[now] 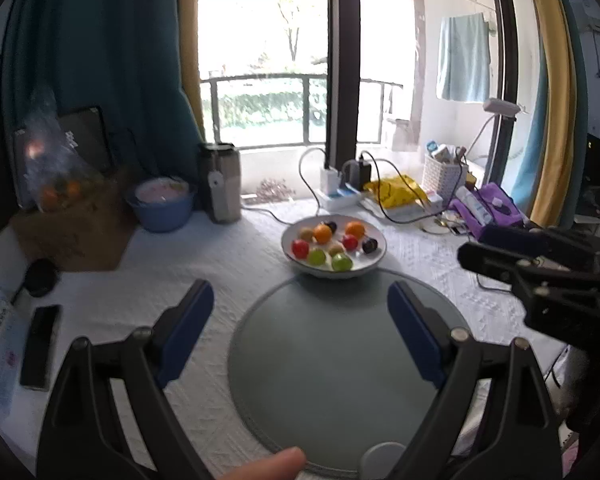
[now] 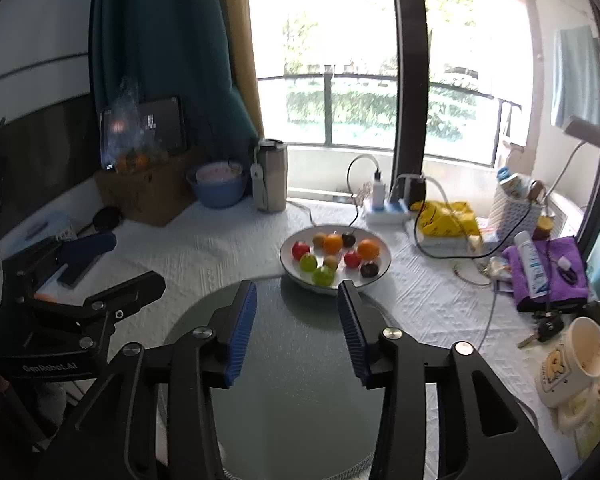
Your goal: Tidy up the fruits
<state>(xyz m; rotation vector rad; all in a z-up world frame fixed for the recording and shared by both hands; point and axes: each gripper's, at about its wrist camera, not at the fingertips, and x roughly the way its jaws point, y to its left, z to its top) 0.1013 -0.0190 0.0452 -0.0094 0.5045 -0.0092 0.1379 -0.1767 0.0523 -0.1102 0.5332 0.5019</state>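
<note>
A white bowl (image 1: 370, 260) (image 2: 384, 248) holds several small fruits: oranges (image 1: 323, 234) (image 2: 333, 243), red ones (image 1: 300, 249), green ones (image 1: 342, 262) (image 2: 323, 276) and dark ones (image 2: 369, 269). It stands at the far edge of a round grey-green mat (image 1: 332, 360) (image 2: 296, 380). My left gripper (image 1: 300, 312) is open and empty above the mat, short of the bowl. My right gripper (image 2: 297, 304) is open and empty, its tips just before the bowl's near rim. Each gripper shows at the side of the other's view.
On the white tablecloth: a blue basin (image 1: 164, 210), a metal flask (image 1: 220, 182), a cardboard box (image 1: 74, 236) with bagged oranges, a phone (image 1: 40, 346), a power strip with cables (image 2: 388, 210), a yellow bag (image 2: 446, 220), a white basket (image 2: 516, 210), purple cloth (image 2: 548, 272), a mug (image 2: 576, 360).
</note>
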